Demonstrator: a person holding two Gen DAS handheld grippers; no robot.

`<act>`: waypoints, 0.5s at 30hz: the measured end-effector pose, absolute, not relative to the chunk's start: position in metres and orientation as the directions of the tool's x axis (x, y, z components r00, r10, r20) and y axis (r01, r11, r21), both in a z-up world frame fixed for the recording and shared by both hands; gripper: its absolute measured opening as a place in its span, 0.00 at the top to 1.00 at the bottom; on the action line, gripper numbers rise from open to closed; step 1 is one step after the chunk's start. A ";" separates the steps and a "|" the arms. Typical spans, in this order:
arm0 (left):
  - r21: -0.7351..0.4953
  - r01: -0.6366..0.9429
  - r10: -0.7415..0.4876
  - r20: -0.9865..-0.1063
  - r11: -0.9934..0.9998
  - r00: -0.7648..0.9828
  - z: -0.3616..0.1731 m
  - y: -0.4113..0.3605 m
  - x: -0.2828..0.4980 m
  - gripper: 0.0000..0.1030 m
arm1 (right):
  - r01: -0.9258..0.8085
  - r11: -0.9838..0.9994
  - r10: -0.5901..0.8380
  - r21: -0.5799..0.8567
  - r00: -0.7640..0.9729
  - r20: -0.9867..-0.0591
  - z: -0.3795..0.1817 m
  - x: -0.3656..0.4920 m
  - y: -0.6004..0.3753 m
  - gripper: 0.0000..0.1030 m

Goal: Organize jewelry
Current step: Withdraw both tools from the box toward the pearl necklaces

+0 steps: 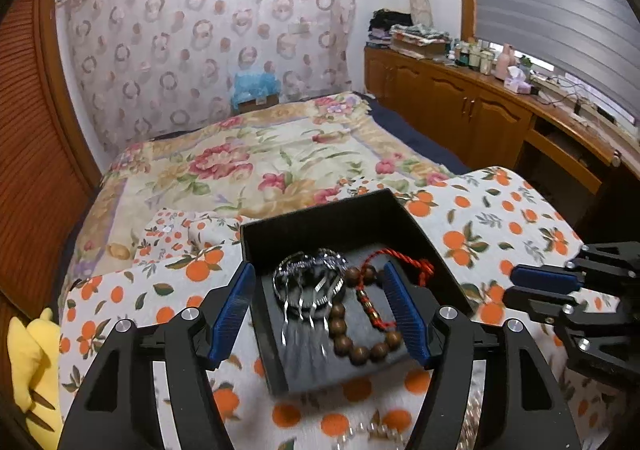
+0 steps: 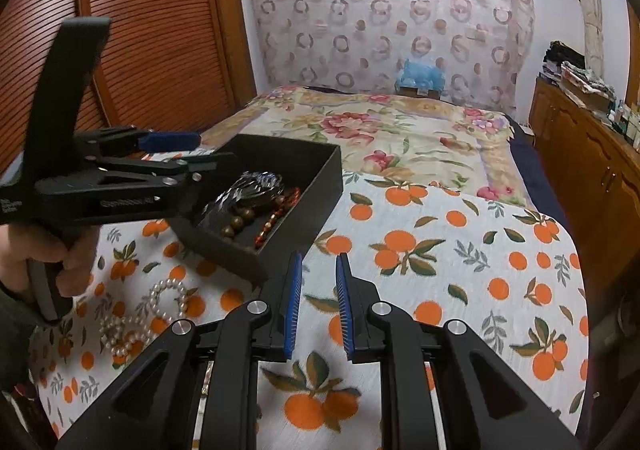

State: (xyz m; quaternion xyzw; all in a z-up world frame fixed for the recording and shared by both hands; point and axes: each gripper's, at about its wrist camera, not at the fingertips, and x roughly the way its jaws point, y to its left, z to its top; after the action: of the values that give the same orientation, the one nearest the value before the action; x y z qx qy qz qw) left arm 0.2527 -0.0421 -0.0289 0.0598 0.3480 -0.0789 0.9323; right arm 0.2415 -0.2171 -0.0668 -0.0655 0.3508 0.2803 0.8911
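Note:
A black open box (image 1: 320, 218) sits on the orange-print cloth (image 1: 500, 218). Inside lie a silver metal bracelet (image 1: 310, 282), a brown wooden bead bracelet (image 1: 360, 346) and a red cord charm (image 1: 384, 270). My left gripper (image 1: 320, 314) is open and hovers over the box, its pads on either side of the jewelry. It also shows in the right wrist view (image 2: 192, 152) above the box (image 2: 280, 178). My right gripper (image 2: 318, 302) is open and empty, over bare cloth right of the box. A pearl necklace (image 2: 140, 314) lies on the cloth near the front left.
The cloth covers a table by a bed with a floral quilt (image 1: 256, 154). A wooden cabinet with bottles (image 1: 480, 106) runs along the right. A yellow plush toy (image 1: 28, 362) sits at the left edge. A slatted wooden door (image 2: 152, 30) stands left.

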 end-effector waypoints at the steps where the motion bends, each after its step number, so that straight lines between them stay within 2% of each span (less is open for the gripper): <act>1: 0.058 0.197 -0.112 -0.653 0.979 0.749 -0.028 -0.041 0.244 0.34 | -0.549 0.832 0.453 0.076 0.595 -0.663 -0.068 0.238 -0.217 0.81; 7: 0.018 0.221 -0.157 -0.648 0.975 0.745 -0.031 -0.031 0.204 0.33 | -0.571 0.816 0.469 0.084 0.571 -0.674 -0.076 0.219 -0.216 0.81; 9: 0.015 0.225 -0.161 -0.651 0.974 0.742 -0.035 -0.026 0.192 0.32 | -0.578 0.812 0.472 0.084 0.564 -0.678 -0.080 0.214 -0.213 0.70; 15: 0.007 0.221 -0.158 -0.677 0.975 0.719 -0.051 -0.009 0.160 0.31 | -0.604 0.793 0.469 0.078 0.523 -0.712 -0.091 0.206 -0.203 0.69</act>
State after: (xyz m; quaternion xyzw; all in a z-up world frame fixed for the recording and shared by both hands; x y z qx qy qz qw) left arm 0.1598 -0.0090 -0.0511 0.0437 0.3607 -0.1026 0.9260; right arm 0.2064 -0.2035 -0.0912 -0.0897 0.3782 0.3091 0.8680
